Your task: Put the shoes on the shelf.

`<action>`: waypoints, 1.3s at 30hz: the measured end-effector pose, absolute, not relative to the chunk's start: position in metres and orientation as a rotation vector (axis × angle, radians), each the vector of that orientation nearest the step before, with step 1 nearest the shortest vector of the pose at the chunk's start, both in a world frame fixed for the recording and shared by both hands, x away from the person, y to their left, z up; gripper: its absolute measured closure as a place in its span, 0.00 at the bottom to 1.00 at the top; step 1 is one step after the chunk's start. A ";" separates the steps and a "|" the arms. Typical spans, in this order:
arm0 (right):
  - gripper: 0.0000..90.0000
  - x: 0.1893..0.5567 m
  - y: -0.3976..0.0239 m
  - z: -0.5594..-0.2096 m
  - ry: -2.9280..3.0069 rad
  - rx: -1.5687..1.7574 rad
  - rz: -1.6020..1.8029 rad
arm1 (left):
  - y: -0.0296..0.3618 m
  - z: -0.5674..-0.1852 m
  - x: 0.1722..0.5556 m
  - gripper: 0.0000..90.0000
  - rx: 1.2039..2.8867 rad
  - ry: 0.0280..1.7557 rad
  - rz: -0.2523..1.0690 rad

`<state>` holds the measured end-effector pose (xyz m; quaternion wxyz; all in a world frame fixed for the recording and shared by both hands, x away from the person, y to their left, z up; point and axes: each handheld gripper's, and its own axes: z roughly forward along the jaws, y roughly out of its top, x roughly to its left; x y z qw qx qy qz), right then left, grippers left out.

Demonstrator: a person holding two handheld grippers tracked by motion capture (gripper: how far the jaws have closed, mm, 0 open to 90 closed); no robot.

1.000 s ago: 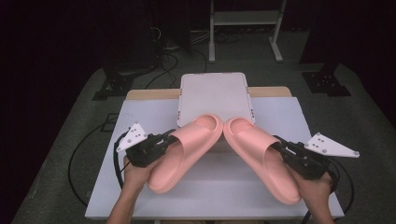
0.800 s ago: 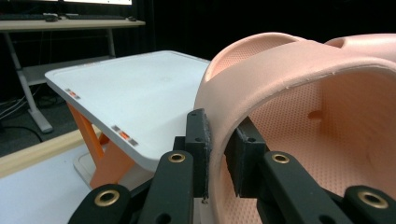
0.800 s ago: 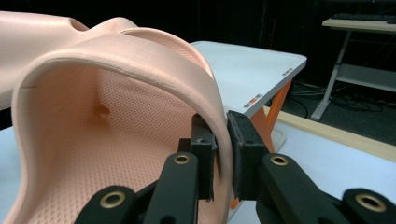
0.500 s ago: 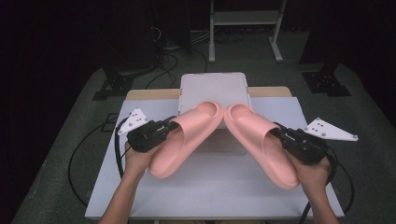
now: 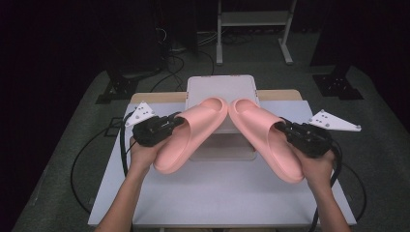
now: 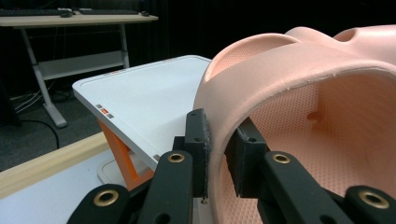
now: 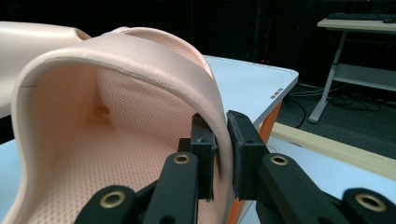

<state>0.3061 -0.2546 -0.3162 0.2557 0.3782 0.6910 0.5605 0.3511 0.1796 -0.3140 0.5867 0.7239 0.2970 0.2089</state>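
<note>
Above the white stand (image 5: 221, 89) at the middle of the surface (image 5: 227, 193), two pink slippers hang in the air with their toes almost meeting, heels splayed toward the near corners. The left slipper (image 5: 191, 133) is clamped at the outer edge of its strap by the left tongs (image 5: 176, 121); the left gripper view shows the black pads pinching the strap wall (image 6: 219, 140) from both sides. The right slipper (image 5: 266, 137) is held the same way by the right tongs (image 5: 285, 126), its strap edge (image 7: 222, 140) squeezed between the pads in the right gripper view. Both pickups therefore look done, and the pair is carried level over the stand's white top (image 6: 140, 98), which sits on an orange support (image 6: 119, 149).

What seems left is setting them down, probably side by side on that stand, then letting go. Whether either toe already brushes the top cannot be told from the high view; the soles appear clear of it.
</note>
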 end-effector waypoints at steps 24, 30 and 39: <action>0.90 0.346 -0.247 -0.308 1.866 1.086 1.479 | 0.175 -0.306 0.389 0.87 1.677 0.770 0.487; 0.89 0.353 -0.243 -0.304 1.855 1.094 1.461 | 0.173 -0.304 0.398 0.87 1.677 0.792 0.504; 0.89 0.365 -0.238 -0.301 1.850 1.116 1.430 | 0.170 -0.301 0.408 0.86 1.672 0.824 0.509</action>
